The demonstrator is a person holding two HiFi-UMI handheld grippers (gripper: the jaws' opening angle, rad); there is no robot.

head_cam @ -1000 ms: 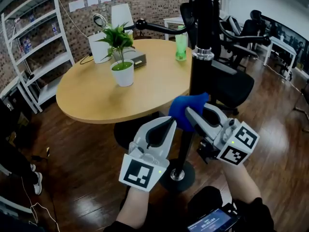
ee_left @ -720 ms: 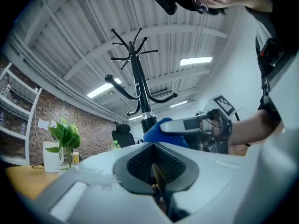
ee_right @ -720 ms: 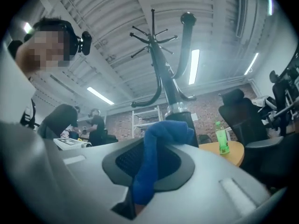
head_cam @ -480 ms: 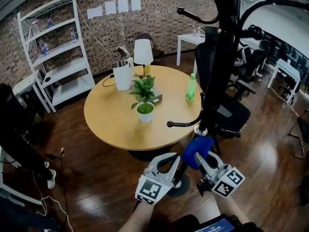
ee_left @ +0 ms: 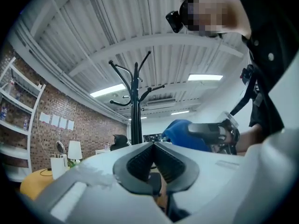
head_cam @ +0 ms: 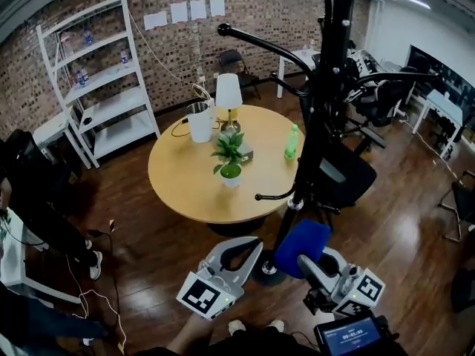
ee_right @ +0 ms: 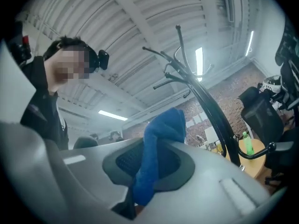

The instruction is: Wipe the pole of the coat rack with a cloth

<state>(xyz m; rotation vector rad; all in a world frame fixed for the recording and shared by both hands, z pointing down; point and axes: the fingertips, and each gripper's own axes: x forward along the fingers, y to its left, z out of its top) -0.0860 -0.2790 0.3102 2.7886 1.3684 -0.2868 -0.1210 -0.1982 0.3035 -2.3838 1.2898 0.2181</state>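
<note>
Blue cloth (head_cam: 300, 245) sits bunched in the right gripper (head_cam: 306, 262) in head view, low down just beside the black coat rack pole (head_cam: 318, 117) and above its round base (head_cam: 266, 273); contact with the pole can't be judged from here. On the pole's other side the left gripper (head_cam: 250, 245) has its tips together, holding nothing. Behind them: round wooden table (head_cam: 185, 191) with potted plant (head_cam: 229, 160), green bottle (head_cam: 292, 142), lamp (head_cam: 228, 95) and kettle (head_cam: 199, 121), plus a white shelf unit (head_cam: 100, 87) against the brick wall. Left gripper view: jaws pressed together with nothing between them, pole (ee_left: 136, 115) rising just behind the tips with its hooks up top; cloth (ee_left: 179, 130) is off to the right with a visible gap to the pole, which head view doesn't show. Right gripper view: jaws pinching the cloth (ee_right: 156, 153), which sticks up past the tips; pole (ee_right: 212, 113) is to its right, again with a gap, with the bottle (ee_right: 248, 143) and table edge (ee_right: 257, 164) beyond
</note>
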